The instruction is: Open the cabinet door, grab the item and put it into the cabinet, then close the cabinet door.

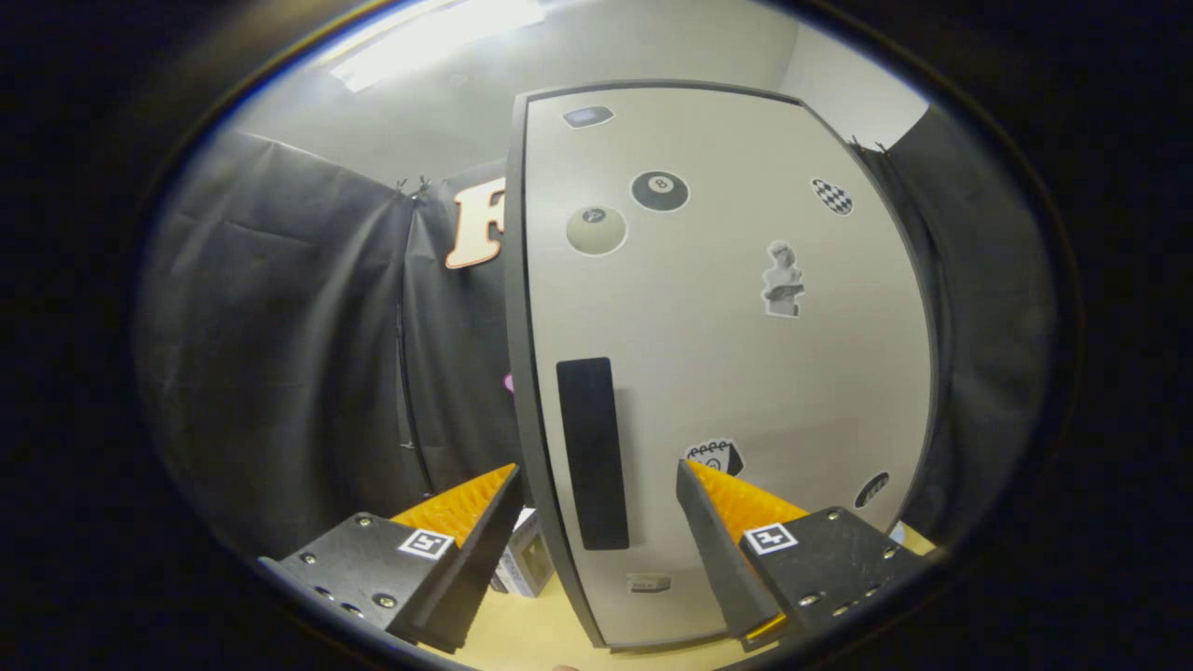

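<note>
The cabinet door [736, 354] is a pale panel with several stickers, and it stands close in front of me. Its dark left edge [518, 308] shows along its full height. I cannot tell whether the door is ajar. A tall black handle [593, 452] runs down the panel near that edge. My gripper [595, 477] is open, with the handle and the door's left edge between its fingers and a gap on both sides. A small pale box [524, 559], the item, sits on the wooden table just left of the door's foot, partly hidden behind my left finger.
The light wooden table top [531, 634] runs under the fingers and the cabinet. Black cloth walls [280, 354] close the booth to the left and right of the cabinet. A ceiling light [438, 42] glows above.
</note>
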`<state>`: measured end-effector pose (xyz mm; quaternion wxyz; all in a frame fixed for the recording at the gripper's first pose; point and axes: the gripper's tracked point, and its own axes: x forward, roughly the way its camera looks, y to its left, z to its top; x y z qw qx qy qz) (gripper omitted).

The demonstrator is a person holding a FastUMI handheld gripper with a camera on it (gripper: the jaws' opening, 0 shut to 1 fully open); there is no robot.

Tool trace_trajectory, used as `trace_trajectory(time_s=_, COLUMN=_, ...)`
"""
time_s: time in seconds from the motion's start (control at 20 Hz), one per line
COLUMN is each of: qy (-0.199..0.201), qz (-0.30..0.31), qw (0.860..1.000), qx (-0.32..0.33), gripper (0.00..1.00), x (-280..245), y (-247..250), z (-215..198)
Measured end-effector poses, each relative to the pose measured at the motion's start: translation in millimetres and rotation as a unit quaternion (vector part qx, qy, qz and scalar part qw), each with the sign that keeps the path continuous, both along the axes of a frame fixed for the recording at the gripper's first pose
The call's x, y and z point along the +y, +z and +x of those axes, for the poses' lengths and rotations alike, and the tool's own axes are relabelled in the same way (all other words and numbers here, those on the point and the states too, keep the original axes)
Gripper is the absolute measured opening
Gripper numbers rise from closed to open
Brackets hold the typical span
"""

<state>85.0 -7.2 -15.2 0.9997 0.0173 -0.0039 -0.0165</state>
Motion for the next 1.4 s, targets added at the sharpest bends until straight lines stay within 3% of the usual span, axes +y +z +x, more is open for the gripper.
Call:
trace_trajectory(time_s=0.2, qy=-0.009, qz=-0.002, qw=1.000, qx=0.007, gripper=0.87, x=-7, y=-7, z=11)
trace_trajectory(time_s=0.35, qy=-0.013, qz=-0.008, qw=1.000, qx=0.014, gripper=0.85, x=-8, y=-13, z=19)
trace_trajectory(time_s=0.5, qy=-0.018, qz=-0.013, qw=1.000, qx=0.021, gripper=0.60, x=-9, y=-19, z=26)
trace_trajectory(time_s=0.55, qy=-0.007, qz=-0.008, qw=1.000, qx=0.022, gripper=0.60, x=-2, y=-22, z=27)
trace_trajectory(time_s=0.65, qy=-0.004, qz=-0.011, qw=1.000, qx=0.021, gripper=0.41, x=3, y=-23, z=32)
trace_trajectory(time_s=0.75, qy=-0.008, qz=-0.014, qw=1.000, qx=0.020, gripper=0.34, x=2, y=-23, z=33)
trace_trajectory(time_s=1.05, qy=-0.009, qz=-0.027, qw=1.000, qx=0.013, gripper=0.29, x=2, y=-23, z=33)
trace_trajectory(time_s=1.1, qy=-0.010, qz=-0.026, qw=0.999, qx=0.014, gripper=0.21, x=2, y=-23, z=32)
trace_trajectory(time_s=1.25, qy=-0.009, qz=-0.027, qw=0.999, qx=0.013, gripper=0.21, x=2, y=-22, z=32)
trace_trajectory(time_s=1.3, qy=-0.010, qz=-0.027, qw=0.999, qx=0.016, gripper=0.10, x=2, y=-23, z=32)
trace_trajectory(time_s=1.4, qy=-0.010, qz=-0.023, qw=1.000, qx=0.018, gripper=0.11, x=2, y=-24, z=31)
